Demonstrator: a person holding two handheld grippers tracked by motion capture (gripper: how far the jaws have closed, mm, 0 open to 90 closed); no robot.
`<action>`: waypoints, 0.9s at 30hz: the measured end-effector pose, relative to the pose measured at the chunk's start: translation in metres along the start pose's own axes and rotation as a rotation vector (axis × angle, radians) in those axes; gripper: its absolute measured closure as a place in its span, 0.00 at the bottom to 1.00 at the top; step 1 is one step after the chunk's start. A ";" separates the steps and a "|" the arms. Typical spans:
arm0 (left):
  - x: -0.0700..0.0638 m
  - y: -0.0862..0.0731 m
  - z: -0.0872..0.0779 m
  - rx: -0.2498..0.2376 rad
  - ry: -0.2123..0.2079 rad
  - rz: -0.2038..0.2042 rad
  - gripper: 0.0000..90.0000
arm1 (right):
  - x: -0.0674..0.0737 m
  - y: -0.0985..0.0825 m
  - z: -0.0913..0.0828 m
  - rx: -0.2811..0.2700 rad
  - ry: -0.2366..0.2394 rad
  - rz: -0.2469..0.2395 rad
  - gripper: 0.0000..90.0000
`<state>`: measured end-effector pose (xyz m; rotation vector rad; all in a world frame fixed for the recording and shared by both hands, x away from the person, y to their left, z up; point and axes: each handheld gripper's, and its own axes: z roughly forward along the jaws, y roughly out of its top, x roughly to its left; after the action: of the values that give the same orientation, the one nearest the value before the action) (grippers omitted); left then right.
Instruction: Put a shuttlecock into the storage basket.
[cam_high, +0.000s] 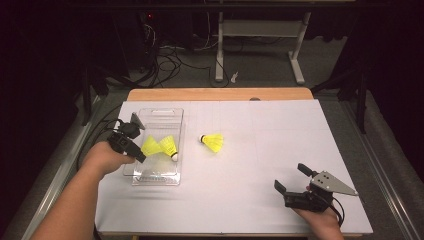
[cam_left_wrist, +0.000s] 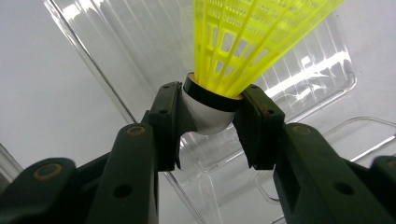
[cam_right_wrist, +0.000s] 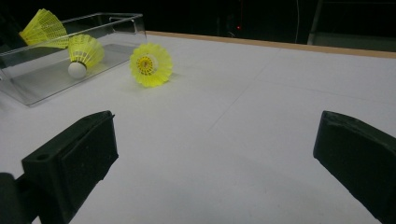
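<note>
Yellow plastic mesh marks the shuttlecock (cam_high: 150, 146) your left tongs (cam_high: 141, 156) grip by its white cork over the clear plastic tray (cam_high: 170, 114) near the desk's (cam_high: 260, 150) left edge. A second yellow shuttlecock (cam_high: 169, 147) lies in the tray, and a third yellow shuttlecock (cam_high: 212, 142) rests on the white desk just right of it. Your right tongs (cam_high: 290, 177) sit by the front right corner, jaws spread wide, holding nothing.

Along your left tongs (cam_left_wrist: 211, 122), both pads press the held shuttlecock's (cam_left_wrist: 210, 109) rounded cork, skirt pointing away over the tray (cam_left_wrist: 299, 74).

Along your right tongs (cam_right_wrist: 215, 144), the jaws stand well apart over bare desk (cam_right_wrist: 261, 116); the loose shuttlecock (cam_right_wrist: 150, 64) lies beside the tray (cam_right_wrist: 126, 21).
</note>
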<state>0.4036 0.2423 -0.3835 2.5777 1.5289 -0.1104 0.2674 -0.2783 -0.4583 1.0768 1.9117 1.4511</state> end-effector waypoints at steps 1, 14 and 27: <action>0.000 0.001 0.001 0.004 0.002 0.002 0.70 | 0.000 0.000 0.000 0.000 0.000 0.000 0.00; -0.001 0.009 0.010 0.024 0.020 -0.003 0.70 | 0.000 0.000 0.000 0.001 0.003 -0.001 0.00; -0.006 0.015 0.019 0.045 0.047 0.006 0.70 | 0.000 0.000 0.000 0.000 0.005 -0.001 0.00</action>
<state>0.4142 0.2272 -0.4004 2.6380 1.5516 -0.0851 0.2675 -0.2786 -0.4584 1.0733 1.9157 1.4552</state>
